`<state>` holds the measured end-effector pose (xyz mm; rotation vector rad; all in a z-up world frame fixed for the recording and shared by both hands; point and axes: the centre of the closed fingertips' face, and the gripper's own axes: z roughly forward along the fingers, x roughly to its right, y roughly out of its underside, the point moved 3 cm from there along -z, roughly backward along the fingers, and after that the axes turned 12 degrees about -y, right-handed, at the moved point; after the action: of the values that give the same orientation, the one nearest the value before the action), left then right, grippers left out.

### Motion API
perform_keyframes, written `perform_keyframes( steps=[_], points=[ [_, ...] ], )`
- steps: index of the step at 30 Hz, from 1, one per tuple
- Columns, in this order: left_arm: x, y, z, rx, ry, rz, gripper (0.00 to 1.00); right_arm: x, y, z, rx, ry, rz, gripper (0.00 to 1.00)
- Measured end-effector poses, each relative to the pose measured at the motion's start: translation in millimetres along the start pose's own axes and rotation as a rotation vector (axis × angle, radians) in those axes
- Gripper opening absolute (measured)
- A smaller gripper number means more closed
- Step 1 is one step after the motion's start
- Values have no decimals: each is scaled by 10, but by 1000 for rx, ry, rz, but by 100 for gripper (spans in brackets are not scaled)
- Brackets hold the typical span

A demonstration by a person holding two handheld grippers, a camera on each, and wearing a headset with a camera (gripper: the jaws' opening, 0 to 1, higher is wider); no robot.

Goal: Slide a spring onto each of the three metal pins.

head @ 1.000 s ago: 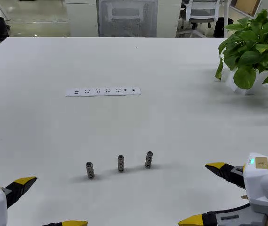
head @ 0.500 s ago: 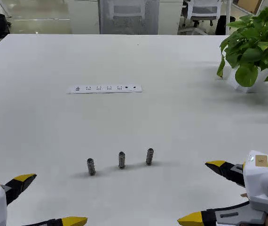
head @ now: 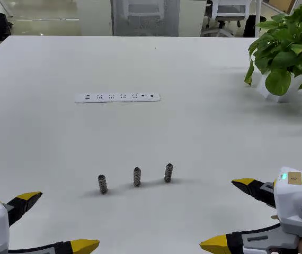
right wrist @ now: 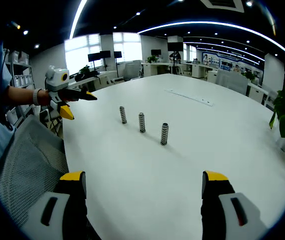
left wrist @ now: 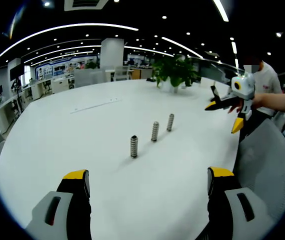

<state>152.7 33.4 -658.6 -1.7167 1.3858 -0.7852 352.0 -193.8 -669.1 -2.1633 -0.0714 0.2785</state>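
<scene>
Three metal pins stand upright in a row on the white table (head: 204,121), each with a grey spring around it: the left spring (head: 103,184), the middle spring (head: 136,177) and the right spring (head: 168,173). The left gripper view has them ahead of me, the nearest spring (left wrist: 134,146) in front. They also appear in the right gripper view, the nearest spring (right wrist: 164,134) closest. My left gripper (head: 55,221) is open at the bottom left, holding nothing. My right gripper (head: 230,214) is open at the bottom right, also holding nothing. Both stay apart from the pins.
A white power strip (head: 117,97) lies flat further back on the table. A potted green plant (head: 289,50) stands at the far right. Office chairs (head: 228,13) sit beyond the table's far edge. A grey mesh chair (right wrist: 27,165) is beside the near edge.
The head camera has tilted slightly, so the whole scene sits a little higher. The springs, pins and both open grippers have kept their places.
</scene>
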Motion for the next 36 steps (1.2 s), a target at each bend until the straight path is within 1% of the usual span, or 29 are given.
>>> perform_keyframes(
  steps=[6, 8, 21, 29, 33, 36],
  points=[
    [3, 6, -6, -1, 1, -1, 100, 4, 3, -2, 1, 0, 3, 98],
    [1, 10, -7, -2, 0, 1, 100, -19, -19, -13, 2, 1, 2, 98],
    [29, 6, -11, -5, 2, -1, 100, -2, -1, -33, 3, 6, 6, 98],
    [50, -17, -14, -4, 4, 1, 100, 11, 27, -54, 0, 10, 10, 98],
    [47, -16, -11, -4, 6, 3, 100, 11, 21, -64, 2, 12, 11, 98],
    [65, -26, -13, -3, 6, 4, 100, 1, 9, -70, 4, 12, 11, 98]
  ],
)
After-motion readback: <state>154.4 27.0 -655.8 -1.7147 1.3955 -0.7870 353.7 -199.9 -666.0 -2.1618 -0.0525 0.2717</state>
